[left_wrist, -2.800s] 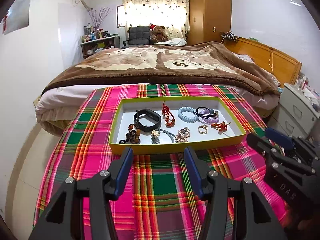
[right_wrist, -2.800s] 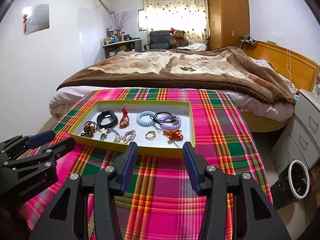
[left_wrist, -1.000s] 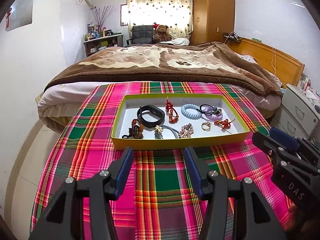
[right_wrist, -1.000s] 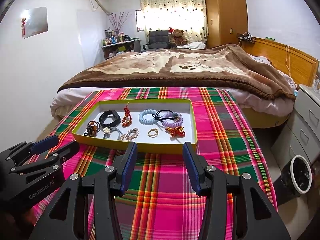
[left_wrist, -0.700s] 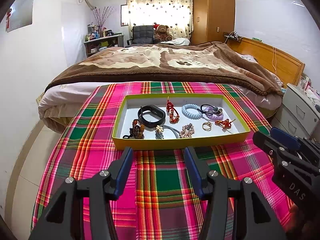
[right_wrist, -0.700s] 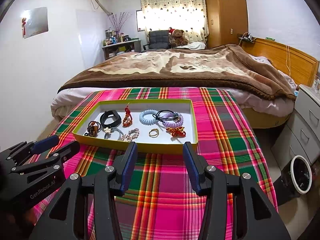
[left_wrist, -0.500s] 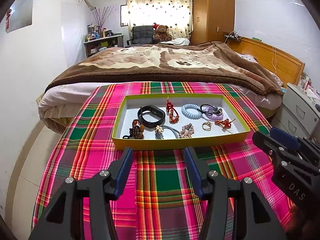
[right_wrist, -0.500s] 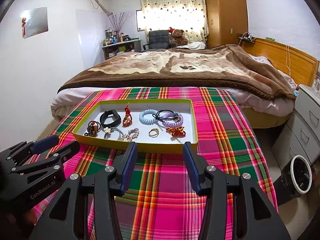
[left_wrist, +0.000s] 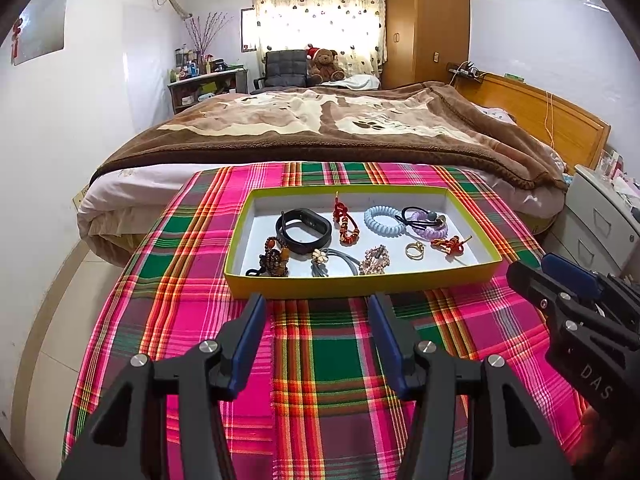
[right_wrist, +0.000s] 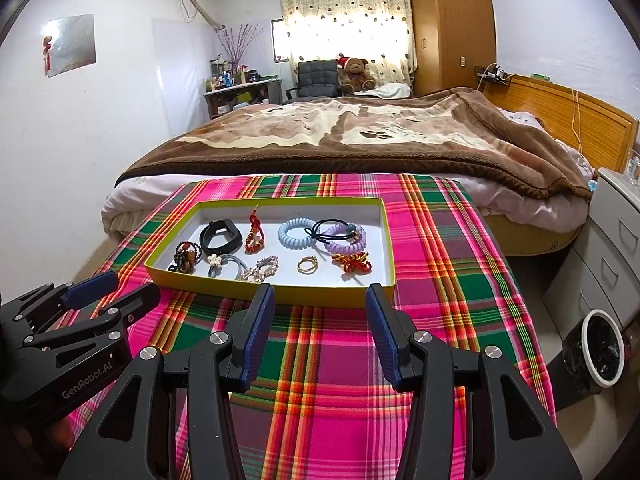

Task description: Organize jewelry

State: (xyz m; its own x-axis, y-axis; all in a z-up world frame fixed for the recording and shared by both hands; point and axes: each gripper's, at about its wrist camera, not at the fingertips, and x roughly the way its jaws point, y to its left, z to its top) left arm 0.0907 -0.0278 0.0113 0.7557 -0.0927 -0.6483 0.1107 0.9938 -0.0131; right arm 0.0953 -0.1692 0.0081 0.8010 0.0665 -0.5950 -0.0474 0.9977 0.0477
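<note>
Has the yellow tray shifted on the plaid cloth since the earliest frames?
No. The yellow tray sits on the same stripes of the plaid cloth; only the camera view changed slightly.

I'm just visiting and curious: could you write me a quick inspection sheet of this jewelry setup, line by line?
Surface: plaid cloth covering the table.
Job's things: yellow tray holding a black band, blue coil tie, gold ring and other pieces.
Clutter: nothing seen on the cloth.
Grippers: left gripper and right gripper both open, empty, short of the tray.
Cables: cord on the headboard.
Surroundings: bed, teddy bear, wardrobe.
</note>
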